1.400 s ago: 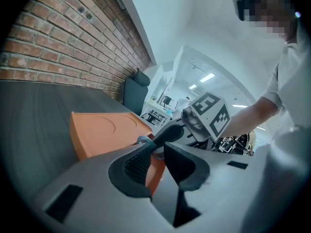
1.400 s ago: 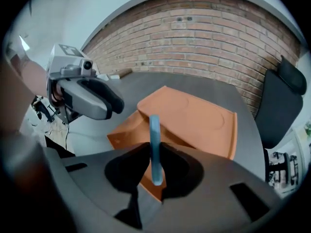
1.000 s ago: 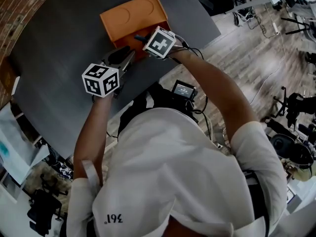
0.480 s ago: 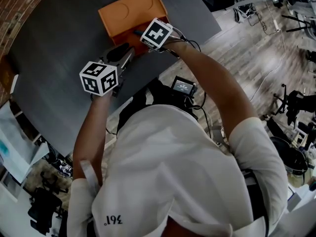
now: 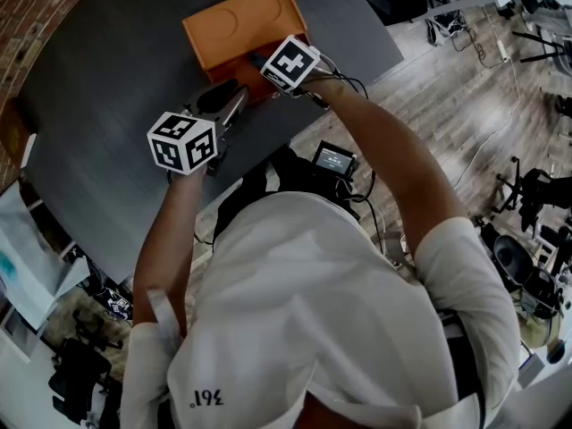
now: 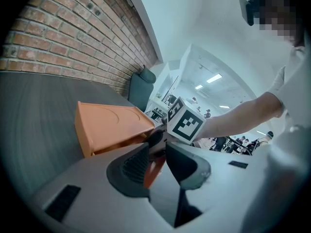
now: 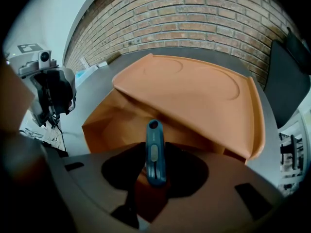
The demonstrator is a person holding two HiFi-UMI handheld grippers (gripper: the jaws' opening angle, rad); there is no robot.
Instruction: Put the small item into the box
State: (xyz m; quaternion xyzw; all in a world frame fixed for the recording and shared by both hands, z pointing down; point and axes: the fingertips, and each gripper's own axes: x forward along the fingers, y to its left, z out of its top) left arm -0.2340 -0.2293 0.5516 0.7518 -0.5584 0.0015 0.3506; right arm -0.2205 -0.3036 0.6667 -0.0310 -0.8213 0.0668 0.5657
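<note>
1. The orange box (image 5: 234,27) sits on the dark grey table (image 5: 98,114), with its lid (image 7: 194,81) raised at a slant over the open inside
2. The right gripper (image 7: 155,155) points steeply down into that opening; its jaws have just been opening and now stand apart, released
3. The small item (image 7: 155,144), a slim blue stick with a hole at its far end, stands upright between those parted jaws, and neither pad seems to press on it
4. Its far end lies over the inside of the box, just under the front edge of the lid
5. The left gripper (image 6: 156,153) is at the near side of the box, its jaws clenched on a thin orange flap (image 6: 154,171) of the box that fills the narrow gap between the pads
6. In the head view the 2 grippers are close together: the right one's marker cube (image 5: 290,63) is over the near edge of the box, and the left one's is over bare table, nearer the person
7. A brick wall (image 7: 204,13) runs behind the table, beyond the box
</note>
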